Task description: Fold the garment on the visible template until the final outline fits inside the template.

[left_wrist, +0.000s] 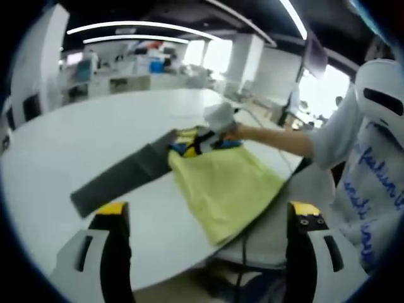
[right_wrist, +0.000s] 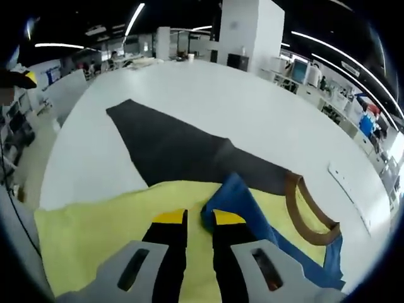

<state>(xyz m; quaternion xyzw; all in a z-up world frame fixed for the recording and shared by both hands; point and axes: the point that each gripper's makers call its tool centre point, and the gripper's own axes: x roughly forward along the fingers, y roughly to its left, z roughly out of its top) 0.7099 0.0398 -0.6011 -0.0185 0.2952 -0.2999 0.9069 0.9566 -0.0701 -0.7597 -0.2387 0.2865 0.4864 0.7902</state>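
Note:
A yellow T-shirt (left_wrist: 221, 186) with blue sleeves and a brown collar (right_wrist: 303, 218) lies on the white table, its near part hanging over the table's edge. Partly under it runs the dark grey template (right_wrist: 177, 145), which sticks out to the left of the shirt as a long strip (left_wrist: 120, 180). My right gripper (right_wrist: 199, 218) sits on the shirt near the collar, its jaws close together on a raised fold of blue fabric (right_wrist: 230, 189). In the left gripper view that same right gripper (left_wrist: 197, 142) is held by a hand at the shirt's far end. My left gripper (left_wrist: 209, 211) hovers wide open in front of the shirt, holding nothing.
A person in a white shirt with blue writing (left_wrist: 369, 170) stands at the table's right side, one arm stretched over the table (left_wrist: 278, 139). A dark cable (left_wrist: 243, 246) hangs off the near edge. Bare white tabletop (right_wrist: 208, 88) stretches beyond the template; office desks stand far behind.

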